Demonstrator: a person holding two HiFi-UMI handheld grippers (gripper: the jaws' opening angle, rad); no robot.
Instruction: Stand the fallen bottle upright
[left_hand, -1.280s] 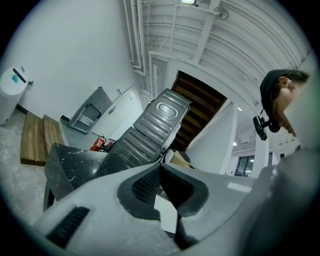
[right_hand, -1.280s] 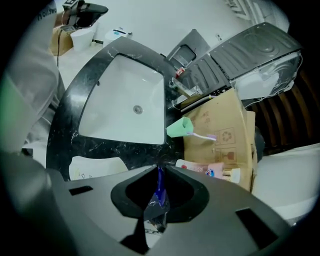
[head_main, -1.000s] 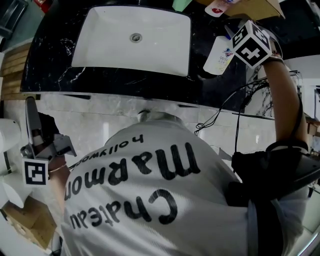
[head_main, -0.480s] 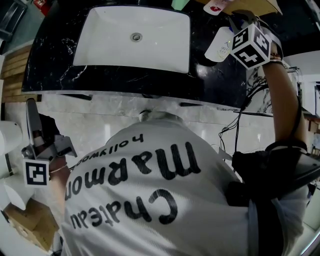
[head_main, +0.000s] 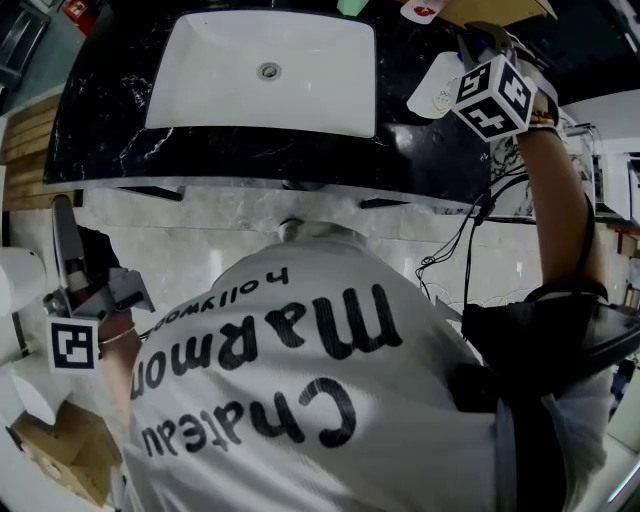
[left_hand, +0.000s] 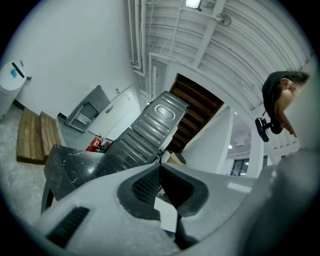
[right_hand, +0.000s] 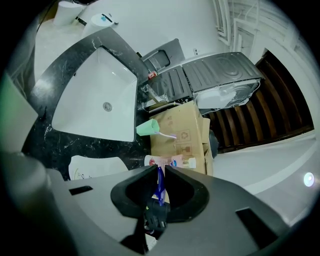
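A white bottle (head_main: 435, 85) with a blue pump top sits on the black marble counter (head_main: 110, 120), right of the sink, and looks tilted up off its side. My right gripper (head_main: 468, 48) is at its top end. In the right gripper view the jaws (right_hand: 159, 170) are shut on the thin blue pump part (right_hand: 159, 186), and the bottle's white body (right_hand: 95, 167) shows low on the left. My left gripper (head_main: 62, 215) hangs beside the person's hip, away from the counter. In its own view it (left_hand: 160, 167) is shut with nothing in it.
A white sink (head_main: 200, 110) fills the counter's middle. At the counter's back right are a green cup (right_hand: 147, 127) holding a toothbrush, a lying tube (right_hand: 170, 161) and a cardboard box (right_hand: 180, 130). A cable (head_main: 470, 220) hangs from the right arm.
The right gripper has shifted slightly toward the back of the counter and tilted. The bottle has swung with it and now looks shorter and steeper. The left gripper has not moved.
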